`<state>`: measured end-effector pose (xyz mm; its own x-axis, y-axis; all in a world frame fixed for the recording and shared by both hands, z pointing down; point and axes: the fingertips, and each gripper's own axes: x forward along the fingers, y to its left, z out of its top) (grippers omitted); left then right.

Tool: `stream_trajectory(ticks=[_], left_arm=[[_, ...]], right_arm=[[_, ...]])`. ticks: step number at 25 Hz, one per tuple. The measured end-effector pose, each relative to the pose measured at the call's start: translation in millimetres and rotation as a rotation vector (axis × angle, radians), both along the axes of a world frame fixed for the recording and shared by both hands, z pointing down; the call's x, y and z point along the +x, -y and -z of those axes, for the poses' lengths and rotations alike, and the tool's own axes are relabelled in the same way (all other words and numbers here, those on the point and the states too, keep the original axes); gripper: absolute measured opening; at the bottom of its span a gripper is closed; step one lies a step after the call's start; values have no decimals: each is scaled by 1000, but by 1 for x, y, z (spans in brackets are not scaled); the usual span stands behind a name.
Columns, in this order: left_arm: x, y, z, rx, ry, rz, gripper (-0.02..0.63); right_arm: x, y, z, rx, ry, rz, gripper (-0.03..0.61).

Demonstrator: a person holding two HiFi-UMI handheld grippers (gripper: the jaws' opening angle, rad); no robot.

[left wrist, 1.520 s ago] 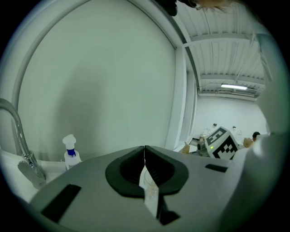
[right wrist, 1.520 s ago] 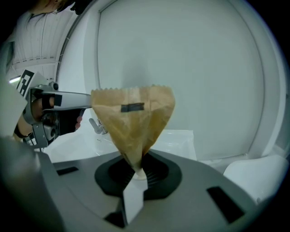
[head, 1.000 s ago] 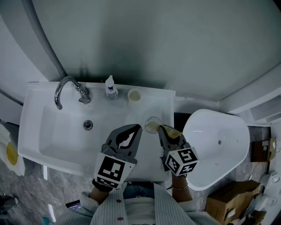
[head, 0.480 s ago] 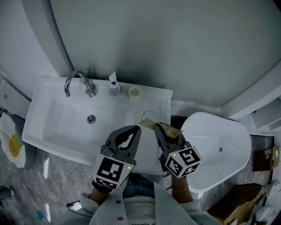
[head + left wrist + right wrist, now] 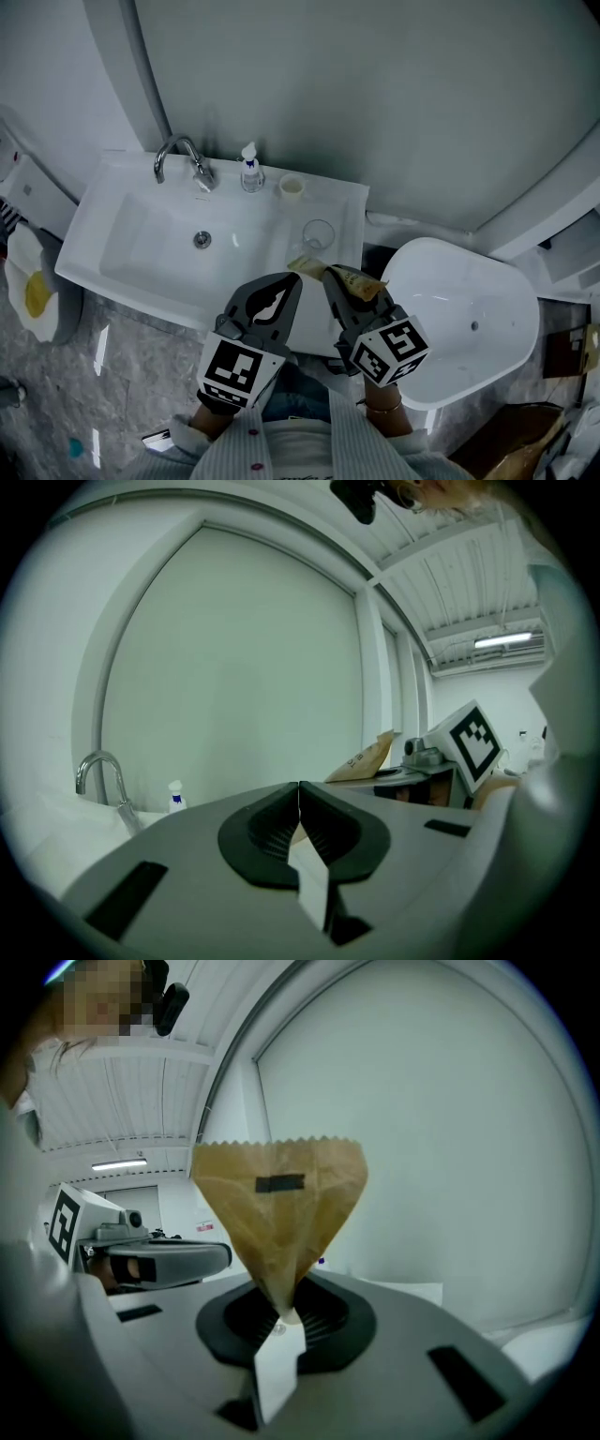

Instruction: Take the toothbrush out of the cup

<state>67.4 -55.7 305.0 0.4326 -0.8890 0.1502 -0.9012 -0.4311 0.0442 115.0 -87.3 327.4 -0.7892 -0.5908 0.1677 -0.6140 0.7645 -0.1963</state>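
A clear glass cup (image 5: 318, 233) stands on the sink's right ledge. My right gripper (image 5: 330, 276) is shut on a tan paper-wrapped toothbrush packet (image 5: 311, 268), held up off the sink and nearer to me than the cup. In the right gripper view the packet (image 5: 281, 1213) fans upward from the pinched jaws of the right gripper (image 5: 281, 1313). My left gripper (image 5: 294, 279) hovers beside it on the left. Its jaws meet with nothing between them in the left gripper view (image 5: 299, 791).
The white sink (image 5: 122, 267) has a chrome faucet (image 5: 178, 155), a small spray bottle (image 5: 249, 169) and a cream cup (image 5: 292, 187) along its back ledge. A white toilet (image 5: 459, 319) stands to the right. A white and yellow object (image 5: 28, 281) lies at the far left.
Both grippers have lifted and drawn back from the sink. The packet's tip, which was at the glass cup's rim, now hangs apart from the cup. The view has shifted right.
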Motion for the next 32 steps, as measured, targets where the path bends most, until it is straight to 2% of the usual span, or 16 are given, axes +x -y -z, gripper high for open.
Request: stream_trajectory(ticks=[5,12,27,32], left_arm=[[4,-16,7,28,0,0,18],[12,-21,12,42,8,-48,18],[9,-17,15,50,5,-84,18],[7,-11,18,57,9,-82,18]], right_arm=[[2,-19,7,18,17,14,38],[5,-28,10,25,21,-9,38],[3,-26,13,30,8,-49,38],[-1,-20,14,22,15,-32,38]])
